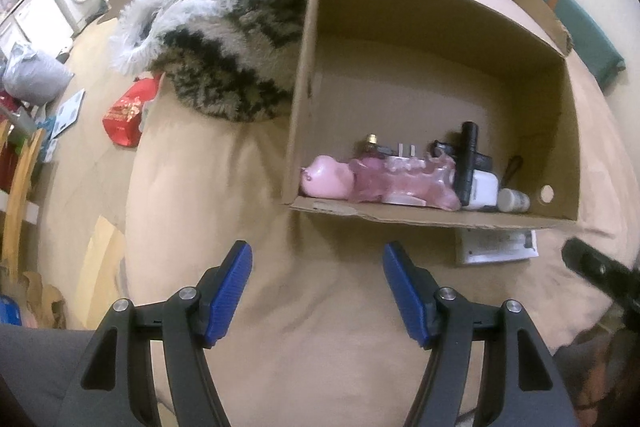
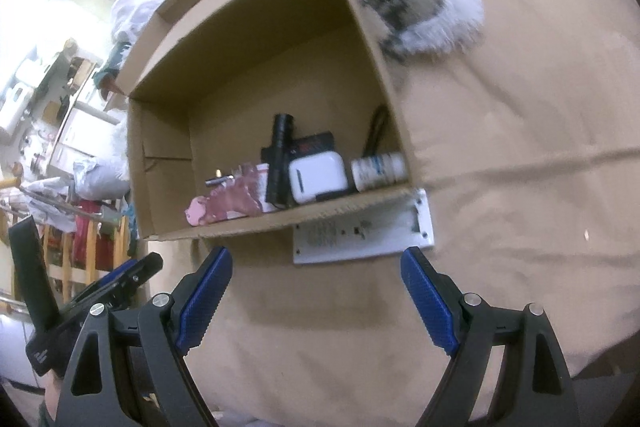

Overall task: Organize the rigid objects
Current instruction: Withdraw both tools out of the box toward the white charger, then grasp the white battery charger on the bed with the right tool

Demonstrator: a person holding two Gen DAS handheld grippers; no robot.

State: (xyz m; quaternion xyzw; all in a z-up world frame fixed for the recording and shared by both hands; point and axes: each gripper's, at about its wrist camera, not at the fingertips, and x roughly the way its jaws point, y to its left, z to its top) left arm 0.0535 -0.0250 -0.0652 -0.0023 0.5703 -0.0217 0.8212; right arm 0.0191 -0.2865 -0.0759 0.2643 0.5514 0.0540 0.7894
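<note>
Both claws are empty here — the left claw [image 1: 317, 259] stands parted with nothing between its blue pads, and the right claw [image 2: 316, 265] gapes wider, bare too, both hovering over the tan bed cover [image 2: 520, 147] just near of the cardboard box [image 1: 400, 215].

Most of the sorting looks done: the rigid things are in the box, bunched along its near wall. Counting left to right — one pink rounded piece [image 1: 326, 177], one clear pink plastic item [image 1: 404, 183], one black torch [image 2: 280, 159] standing up, one white case [image 2: 318, 177], one small white bottle [image 2: 378, 167] lying on its side, one dark box [image 2: 314, 143] behind them. A few smaller bits behind are too blurred to count.

Left outside, by my reading: one flat white panel [image 2: 364, 237], partly tucked under the box's near right edge. The furry blanket [image 1: 224, 39] slumps against the far left wall.
</note>
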